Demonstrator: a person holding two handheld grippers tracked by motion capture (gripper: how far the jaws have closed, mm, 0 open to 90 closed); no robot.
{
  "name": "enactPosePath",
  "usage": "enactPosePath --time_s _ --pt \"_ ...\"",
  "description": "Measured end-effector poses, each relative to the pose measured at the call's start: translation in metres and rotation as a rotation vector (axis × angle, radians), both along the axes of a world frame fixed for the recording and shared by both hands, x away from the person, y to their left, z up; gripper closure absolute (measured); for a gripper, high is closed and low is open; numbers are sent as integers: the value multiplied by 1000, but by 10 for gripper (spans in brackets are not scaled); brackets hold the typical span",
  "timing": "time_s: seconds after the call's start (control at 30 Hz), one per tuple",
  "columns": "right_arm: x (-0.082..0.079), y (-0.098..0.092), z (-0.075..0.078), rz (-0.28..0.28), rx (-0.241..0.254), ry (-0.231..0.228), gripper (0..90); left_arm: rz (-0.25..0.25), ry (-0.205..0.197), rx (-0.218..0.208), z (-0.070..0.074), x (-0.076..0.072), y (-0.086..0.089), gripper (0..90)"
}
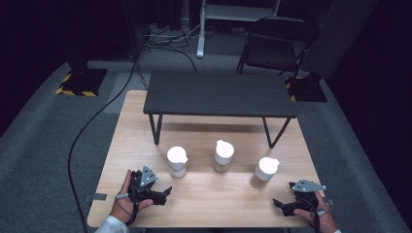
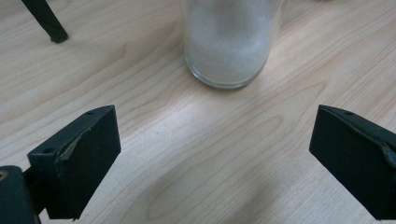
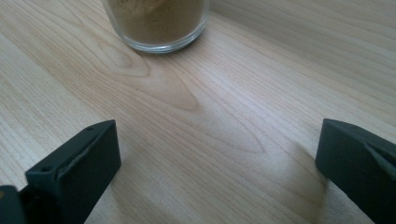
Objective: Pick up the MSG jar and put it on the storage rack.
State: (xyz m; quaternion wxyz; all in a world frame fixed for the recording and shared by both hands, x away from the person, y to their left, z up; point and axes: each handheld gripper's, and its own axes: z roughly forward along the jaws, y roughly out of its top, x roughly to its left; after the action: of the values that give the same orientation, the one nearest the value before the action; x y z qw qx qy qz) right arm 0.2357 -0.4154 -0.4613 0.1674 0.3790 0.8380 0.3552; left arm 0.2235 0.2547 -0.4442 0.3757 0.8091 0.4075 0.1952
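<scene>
Three glass jars with white lids stand in a row on the wooden table [image 1: 209, 194]. The left jar [image 1: 177, 161] holds white grains, the middle jar [image 1: 223, 156] a pale powder, the right jar [image 1: 265, 172] a brown powder. My left gripper [image 1: 166, 195] lies near the table's front left, open and empty, pointing toward the left jar. In the left gripper view the white-grain jar [image 2: 229, 42] stands ahead of the left gripper [image 2: 210, 154]. My right gripper [image 1: 279, 206] rests at the front right, open. In the right gripper view the brown-powder jar [image 3: 159, 21] stands ahead of the right gripper [image 3: 217, 163].
A low black shelf on thin legs [image 1: 218, 94] stands across the back of the table; one leg [image 2: 44, 21] is seen in the left gripper view. Behind the table are a black folding chair [image 1: 277, 43] and cables on the grey floor.
</scene>
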Motion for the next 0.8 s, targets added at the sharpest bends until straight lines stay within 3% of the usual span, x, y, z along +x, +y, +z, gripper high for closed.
enactPosePath --time_s 0.3,0.6,0.8 --pt "0 0 0 0 0 0 0 3 -28 -16 3 -5 1 18" --pt "0 0 0 0 0 0 0 18 -52 -59 5 -8 3 19" --pt "0 0 0 0 0 0 0 13 -56 -58 8 -6 2 18"
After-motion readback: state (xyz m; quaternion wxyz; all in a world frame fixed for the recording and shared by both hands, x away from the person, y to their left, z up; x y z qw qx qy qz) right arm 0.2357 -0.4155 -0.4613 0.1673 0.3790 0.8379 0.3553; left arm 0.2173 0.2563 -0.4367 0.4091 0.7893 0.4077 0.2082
